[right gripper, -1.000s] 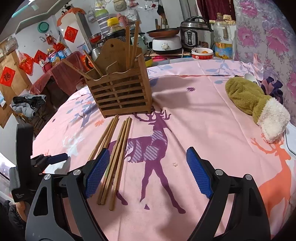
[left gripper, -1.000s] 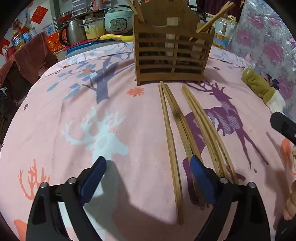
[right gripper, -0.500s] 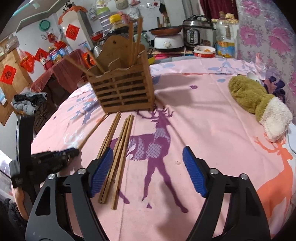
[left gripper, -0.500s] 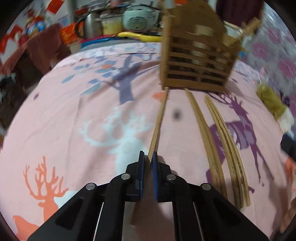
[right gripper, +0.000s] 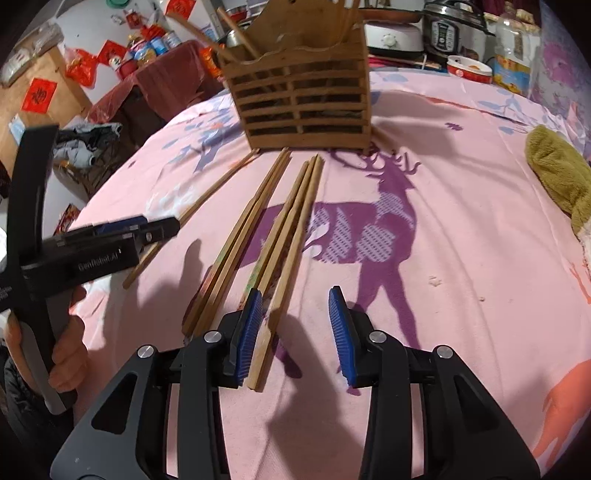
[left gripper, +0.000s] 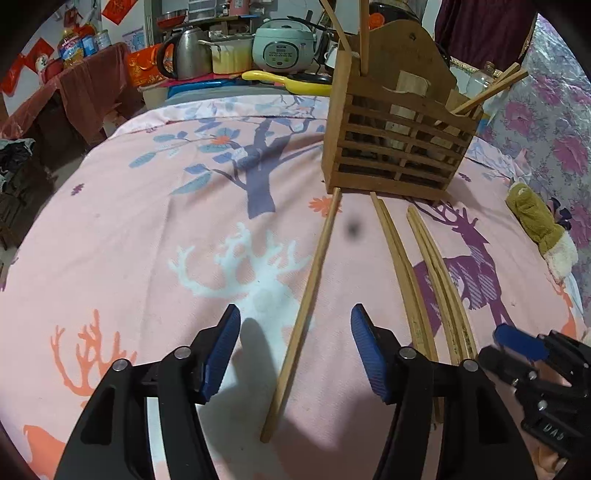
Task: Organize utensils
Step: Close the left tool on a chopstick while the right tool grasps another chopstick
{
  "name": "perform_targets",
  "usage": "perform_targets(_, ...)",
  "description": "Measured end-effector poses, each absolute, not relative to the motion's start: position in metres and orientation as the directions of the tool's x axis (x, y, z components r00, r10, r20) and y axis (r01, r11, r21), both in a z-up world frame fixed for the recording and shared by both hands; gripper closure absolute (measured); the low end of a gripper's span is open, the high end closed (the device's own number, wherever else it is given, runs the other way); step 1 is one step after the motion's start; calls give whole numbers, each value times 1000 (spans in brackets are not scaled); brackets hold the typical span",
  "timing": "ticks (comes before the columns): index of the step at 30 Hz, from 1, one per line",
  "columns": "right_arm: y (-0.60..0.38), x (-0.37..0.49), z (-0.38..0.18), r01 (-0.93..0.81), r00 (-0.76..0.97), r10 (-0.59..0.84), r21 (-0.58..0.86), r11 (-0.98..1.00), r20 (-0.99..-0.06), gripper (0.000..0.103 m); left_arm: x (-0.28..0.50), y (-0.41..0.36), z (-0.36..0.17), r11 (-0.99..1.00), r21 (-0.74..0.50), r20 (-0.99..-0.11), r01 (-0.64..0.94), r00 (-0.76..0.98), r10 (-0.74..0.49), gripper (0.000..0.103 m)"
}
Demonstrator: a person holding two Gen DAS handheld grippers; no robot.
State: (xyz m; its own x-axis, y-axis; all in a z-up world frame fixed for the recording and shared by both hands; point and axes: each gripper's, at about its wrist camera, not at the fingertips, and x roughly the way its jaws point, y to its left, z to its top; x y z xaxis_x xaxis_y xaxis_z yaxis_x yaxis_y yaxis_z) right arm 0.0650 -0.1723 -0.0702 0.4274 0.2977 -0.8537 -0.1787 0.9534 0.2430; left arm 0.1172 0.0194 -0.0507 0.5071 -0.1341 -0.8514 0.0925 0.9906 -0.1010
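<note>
A slatted wooden utensil holder [left gripper: 395, 147] stands on the pink deer-print cloth, with several chopsticks in it; it also shows in the right wrist view [right gripper: 303, 99]. Several wooden chopsticks lie in front of it. One single chopstick [left gripper: 306, 306] lies apart, between the fingers of my open left gripper [left gripper: 293, 350], untouched. My right gripper [right gripper: 295, 332] is open, straddling the near end of the rightmost chopstick [right gripper: 291, 258] of a group. A pair [right gripper: 240, 236] lies to its left. The left gripper shows in the right wrist view [right gripper: 122, 229].
A green and white plush mitten [left gripper: 539, 229] lies on the right of the table, also in the right wrist view [right gripper: 557, 170]. A rice cooker [left gripper: 284, 46], kettle [left gripper: 183, 53] and yellow utensil [left gripper: 288, 81] stand behind the table. A pressure cooker [right gripper: 454, 29] sits far right.
My left gripper was shut on the single chopstick half a second ago and has opened; the chopstick lies on the cloth. My right gripper has moved forward over the chopstick group and narrowed.
</note>
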Motion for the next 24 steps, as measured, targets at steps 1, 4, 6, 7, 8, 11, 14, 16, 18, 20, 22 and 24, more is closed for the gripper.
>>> perform_targets(1,-169,65,-73,-184,416,293,235,954,-861,65,117,20,-50,991,-101,-849,92,511,-134,37)
perform_targets(4,-164,64,-75,-204,427,249,176,963,-870,71,115,20,-46,992,-90,-840,92,528,-125,34)
perform_targets(6,-170,69,-76,-178,437,206,140,974,-876,77,114,20,-44,993,-77,-837,90,535,-113,34)
perform_targets(7,-178,72,-76,-140,444,177,127,982,-878,78,114,20,-44,993,-74,-837,89,536,-111,34)
perform_targets(8,-185,74,-77,-120,444,170,130,984,-879,79,114,21,-44,993,-73,-837,88,536,-109,34)
perform_targets(11,-199,77,-76,-91,433,220,201,975,-874,77,115,22,-44,994,-74,-838,84,535,-107,34)
perform_targets(14,-204,73,-67,-92,449,257,242,966,-856,75,113,25,-42,994,-75,-834,78,541,-106,34)
perform_targets(16,-208,68,-58,-95,477,267,253,963,-837,75,111,29,-39,994,-84,-831,74,546,-111,34)
perform_targets(18,-211,65,-54,-95,492,273,261,961,-826,75,107,35,-35,990,-117,-826,73,547,-138,34)
perform_targets(20,-215,62,-53,-86,498,277,271,959,-822,74,102,40,-32,988,-136,-820,71,552,-152,34)
perform_targets(22,-219,59,-55,-76,495,274,274,959,-824,74,96,46,-30,987,-142,-816,71,556,-157,34)
perform_targets(24,-222,56,-55,-70,496,273,276,959,-824,74,89,51,-31,987,-143,-820,78,548,-162,34)
